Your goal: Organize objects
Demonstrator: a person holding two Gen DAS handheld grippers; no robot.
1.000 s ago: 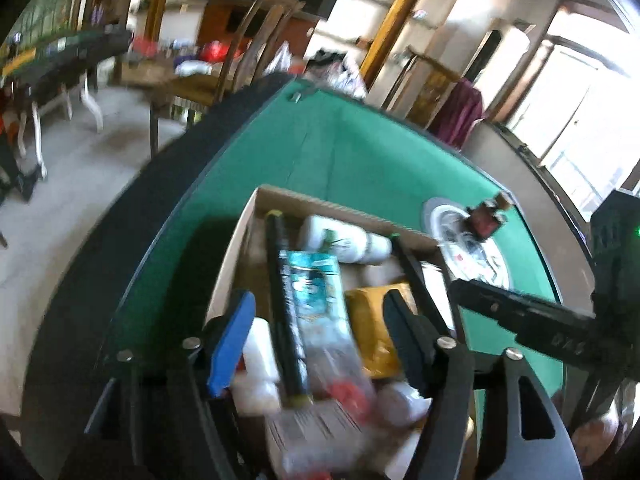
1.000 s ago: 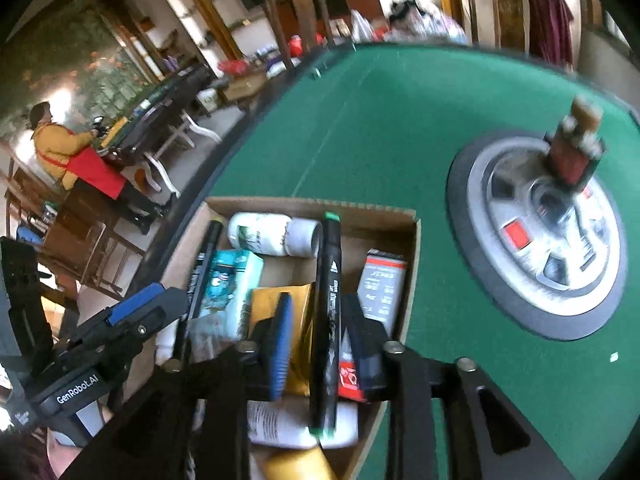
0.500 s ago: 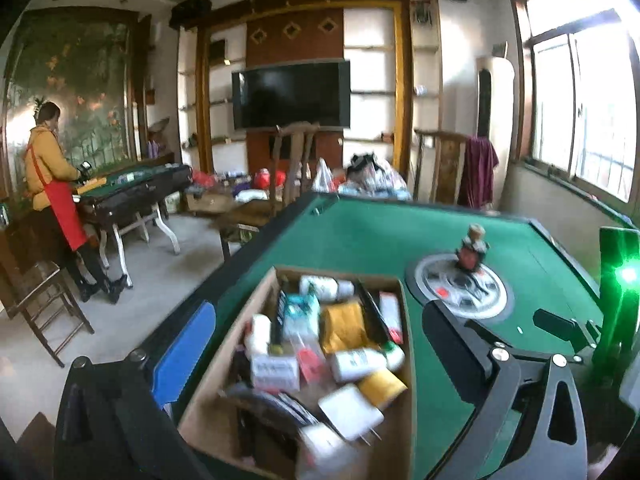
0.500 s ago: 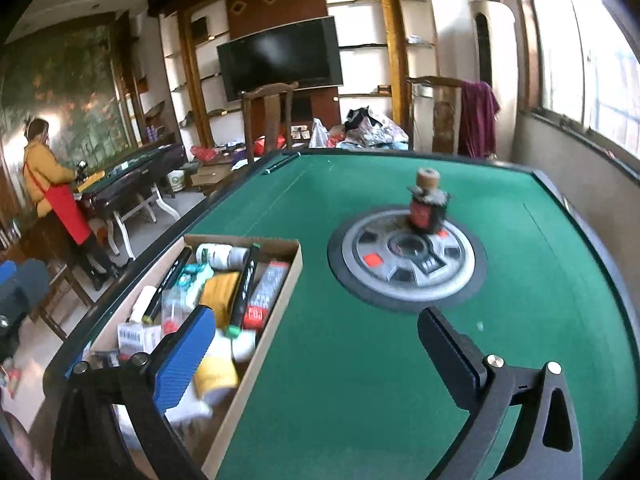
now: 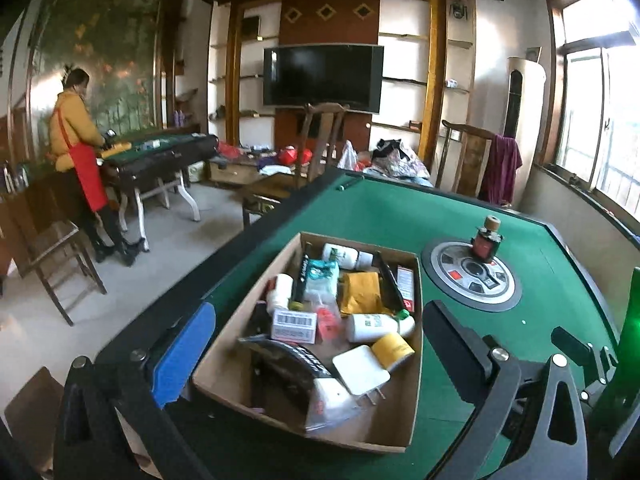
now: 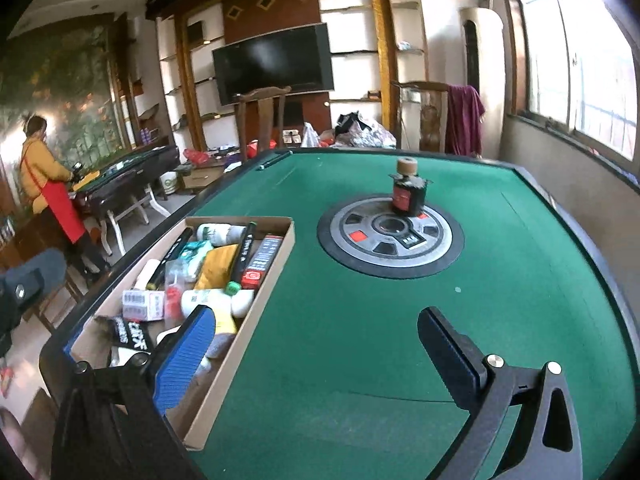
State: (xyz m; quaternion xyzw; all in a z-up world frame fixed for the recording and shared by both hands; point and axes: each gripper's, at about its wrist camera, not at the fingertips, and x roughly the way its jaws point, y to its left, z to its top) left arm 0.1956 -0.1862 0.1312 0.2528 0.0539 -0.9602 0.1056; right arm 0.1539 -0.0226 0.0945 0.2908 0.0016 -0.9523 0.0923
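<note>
A cardboard box (image 5: pixel 416 360) full of small items sits on the green table (image 5: pixel 400 216); it also shows in the right wrist view (image 6: pixel 248 320). Inside lie white bottles (image 5: pixel 374 326), a black marker (image 6: pixel 245 246), a yellow pouch (image 5: pixel 360 294) and a white charger (image 5: pixel 360 370). My left gripper (image 5: pixel 316 348) is open and empty, held above the box's near end. My right gripper (image 6: pixel 316 348) is open and empty over bare felt, right of the box. A small dark ink bottle (image 6: pixel 408 192) stands on the round centre panel (image 6: pixel 390 236).
The table has a black raised rim (image 6: pixel 592 248). Wooden chairs (image 5: pixel 316 144) stand at the far edge. A person in a yellow jacket (image 5: pixel 76 140) stands at another table on the far left. A window wall runs along the right.
Both grippers have pulled up and back out of the box and opened wide. The right gripper let go of the black marker, which now lies in the box.
</note>
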